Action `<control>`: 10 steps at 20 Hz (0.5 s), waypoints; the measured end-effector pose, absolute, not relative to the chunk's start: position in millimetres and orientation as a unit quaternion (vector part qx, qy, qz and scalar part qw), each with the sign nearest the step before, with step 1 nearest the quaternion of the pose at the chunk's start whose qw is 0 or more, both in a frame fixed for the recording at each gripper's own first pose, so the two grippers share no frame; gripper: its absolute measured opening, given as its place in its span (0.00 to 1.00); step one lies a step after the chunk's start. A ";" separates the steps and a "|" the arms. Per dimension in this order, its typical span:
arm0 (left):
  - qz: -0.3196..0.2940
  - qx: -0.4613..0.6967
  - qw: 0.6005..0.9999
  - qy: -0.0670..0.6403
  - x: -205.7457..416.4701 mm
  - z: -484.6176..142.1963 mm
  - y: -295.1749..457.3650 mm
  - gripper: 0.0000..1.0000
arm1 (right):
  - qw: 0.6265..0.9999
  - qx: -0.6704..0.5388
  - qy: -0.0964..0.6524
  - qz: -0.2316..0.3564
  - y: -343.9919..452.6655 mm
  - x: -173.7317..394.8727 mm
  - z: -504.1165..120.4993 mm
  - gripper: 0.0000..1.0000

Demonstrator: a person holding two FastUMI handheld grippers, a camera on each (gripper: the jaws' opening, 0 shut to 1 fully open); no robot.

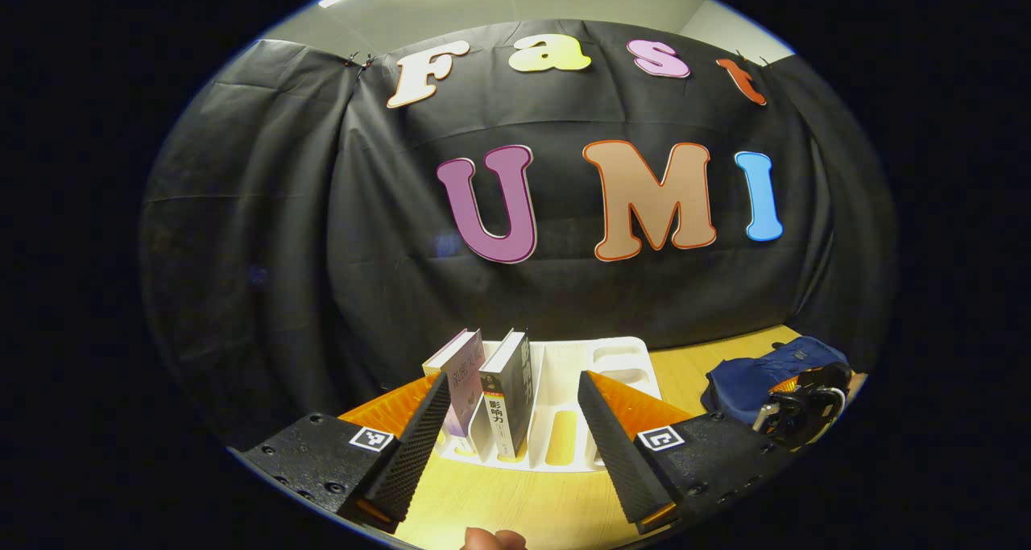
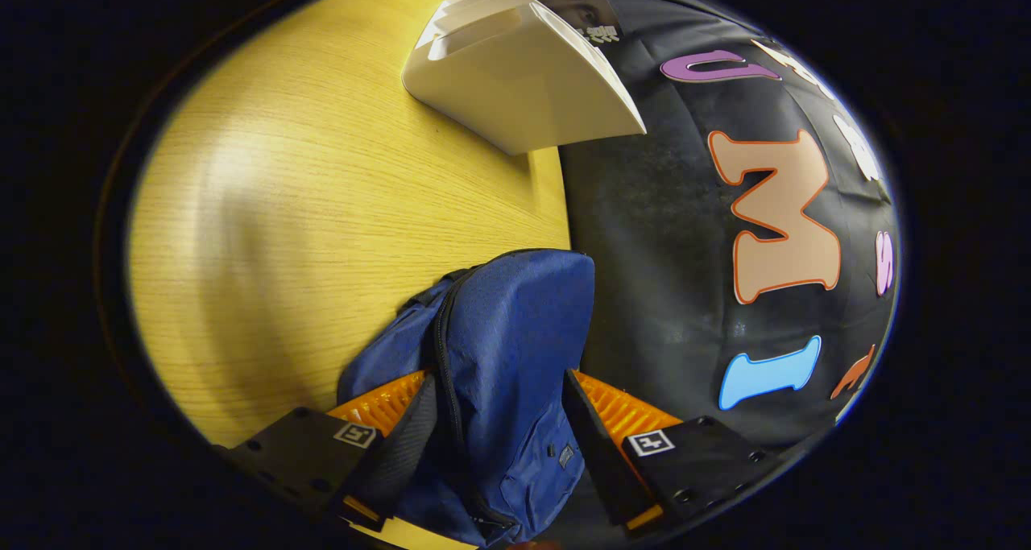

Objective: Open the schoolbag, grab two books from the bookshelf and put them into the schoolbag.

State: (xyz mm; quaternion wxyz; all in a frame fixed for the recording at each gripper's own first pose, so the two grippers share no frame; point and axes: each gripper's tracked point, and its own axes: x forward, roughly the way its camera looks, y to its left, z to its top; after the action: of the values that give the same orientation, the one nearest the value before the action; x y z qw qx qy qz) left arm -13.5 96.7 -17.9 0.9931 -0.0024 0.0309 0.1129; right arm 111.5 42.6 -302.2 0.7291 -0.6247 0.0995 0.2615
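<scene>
The white bookshelf (image 1: pixel 564 397) held two upright books (image 1: pixel 491 393), the left gripper (image 1: pixel 511 433) was spread wide before them, and the right gripper (image 2: pixel 499 437) straddled the blue schoolbag (image 2: pixel 507 349), its grip unclear.

two books stand in the rack: one pale book (image 1: pixel 461 373) and one dark book (image 1: pixel 510 397). there is one white rack (image 1: pixel 600 357), one blue schoolbag (image 2: pixel 507 349) and one wooden table (image 2: pixel 322 212). there are two grippers, the left gripper (image 1: pixel 507 429) and the right gripper (image 2: pixel 499 445).

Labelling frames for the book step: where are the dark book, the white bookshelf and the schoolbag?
dark book (image 1: pixel 509 401), left gripper view, its spine.
white bookshelf (image 1: pixel 616 355), left gripper view, its bare right end.
schoolbag (image 2: pixel 515 332), right gripper view, its blue fabric.
</scene>
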 end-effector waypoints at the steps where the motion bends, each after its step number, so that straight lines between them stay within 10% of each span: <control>1: 0.113 -0.002 0.993 0.033 -13.0 -19.9 96.1 0.94 | 0.731 -0.622 0.103 0.260 43.4 114.2 -303.2 0.82; 3: 0.114 -0.002 0.993 0.032 -13.8 -18.9 96.0 0.94 | 0.735 -0.613 0.119 0.265 45.1 115.7 -310.4 0.88; 7: 0.114 0.000 0.993 0.029 -12.6 -17.5 96.0 0.94 | 0.745 -0.597 0.145 0.259 45.4 117.2 -318.5 0.12; 10: 0.114 -0.001 0.993 0.032 -10.8 -17.8 96.1 0.93 | 0.740 -0.593 0.174 0.266 41.6 115.8 -328.1 0.12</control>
State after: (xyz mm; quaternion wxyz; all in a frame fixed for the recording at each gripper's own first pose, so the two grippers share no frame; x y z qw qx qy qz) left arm -10.8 96.1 -17.8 0.9930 -0.0011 0.0317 0.1140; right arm 115.8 41.6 -328.1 0.7402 -0.5928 0.1737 0.2656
